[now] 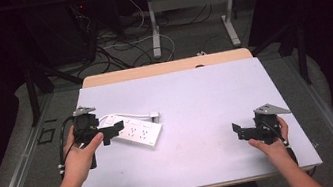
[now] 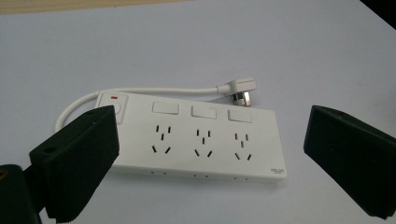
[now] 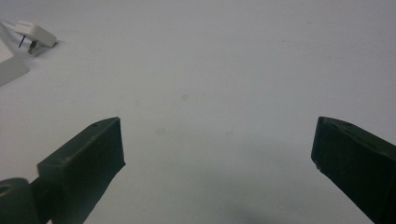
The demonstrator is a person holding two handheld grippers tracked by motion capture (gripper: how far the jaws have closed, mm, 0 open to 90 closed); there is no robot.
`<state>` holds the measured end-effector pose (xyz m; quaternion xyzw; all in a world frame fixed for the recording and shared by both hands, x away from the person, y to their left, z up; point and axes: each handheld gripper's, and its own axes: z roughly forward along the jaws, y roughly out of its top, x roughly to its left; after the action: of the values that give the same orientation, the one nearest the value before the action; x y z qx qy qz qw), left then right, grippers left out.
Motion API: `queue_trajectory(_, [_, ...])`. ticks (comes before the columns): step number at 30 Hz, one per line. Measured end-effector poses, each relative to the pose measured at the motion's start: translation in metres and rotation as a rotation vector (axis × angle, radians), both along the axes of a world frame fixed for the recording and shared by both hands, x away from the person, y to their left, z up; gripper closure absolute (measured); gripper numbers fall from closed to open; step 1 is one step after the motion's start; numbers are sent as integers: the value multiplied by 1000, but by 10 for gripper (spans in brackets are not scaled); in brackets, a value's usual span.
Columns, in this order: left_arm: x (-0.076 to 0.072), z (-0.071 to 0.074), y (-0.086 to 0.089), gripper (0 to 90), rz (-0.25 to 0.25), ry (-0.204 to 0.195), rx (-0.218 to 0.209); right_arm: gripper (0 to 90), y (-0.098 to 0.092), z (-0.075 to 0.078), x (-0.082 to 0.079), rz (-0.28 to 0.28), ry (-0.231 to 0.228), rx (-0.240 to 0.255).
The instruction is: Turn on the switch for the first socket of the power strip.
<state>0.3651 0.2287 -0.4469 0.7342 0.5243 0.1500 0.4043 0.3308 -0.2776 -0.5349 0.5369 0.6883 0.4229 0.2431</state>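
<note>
Lying between the wide-open jaws of the left gripper (image 2: 210, 154), the power strip (image 2: 196, 140) is looking rigid, light, smooth; grip across its long edges. Right gripper (image 3: 217, 154) is gaping over bare worktop (image 3: 224, 70).

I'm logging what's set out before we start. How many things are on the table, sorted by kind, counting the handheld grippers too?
White power strip with its cord and plug: 1
Black handheld grippers: 2, the left gripper at the strip and the right gripper over bare table, both with fingers apart
Total: 3
</note>
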Motion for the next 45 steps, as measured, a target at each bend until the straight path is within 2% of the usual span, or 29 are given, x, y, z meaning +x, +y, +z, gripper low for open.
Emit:
queue_trajectory(4, [-5, -5, 9, 35, 17, 10, -22, 18, 0, 0, 0, 1, -2, -3])
queue_trajectory(7, [-8, -11, 15, 37, 45, 10, -55, 18, 0, 0, 0, 0, -3, -4])
queue_trajectory(9, [-11, -15, 20, 38, 52, 32, -76, 18, 0, 0, 0, 1, -2, -4])
queue_trajectory(13, [-15, -23, 29, 39, 63, 36, -88, 18, 0, 0, 0, 2, -2, -4])
queue_trajectory(18, [-21, -30, 39, 39, 82, 19, -100, 19, 0, 0, 0, 2, -3, -4])
queue_trajectory(19, [-22, -32, 41, 39, 95, 0, -100, 19, 0, 0, 0, 2, -2, -4])
queue_trajectory(21, [-24, -34, 45, 40, 106, 1, -110, 19, 0, 0, 0, 3, -2, -7])
queue_trajectory(23, [-26, -39, 48, 41, 127, -17, -127, 19, 0, 0, 0, 4, -3, -9])
queue_trajectory(26, [-29, -45, 52, 41, 140, -12, -139, 19, 0, -1, 0, 2, 1, -6])
queue_trajectory(35, [-34, -64, 59, 42, 172, -9, -157, 20, 0, -1, 0, 4, -1, -9])
queue_trajectory(37, [-34, -68, 61, 43, 172, -5, -149, 20, 0, -1, 0, 4, -1, -8])
queue_trajectory(39, [-35, -73, 61, 43, 181, -14, -160, 20, 0, -1, 0, 4, 0, -7])
queue_trajectory(45, [-37, -81, 65, 46, 184, -10, -138, 20, 1, -1, 0, -4, 6, -1])
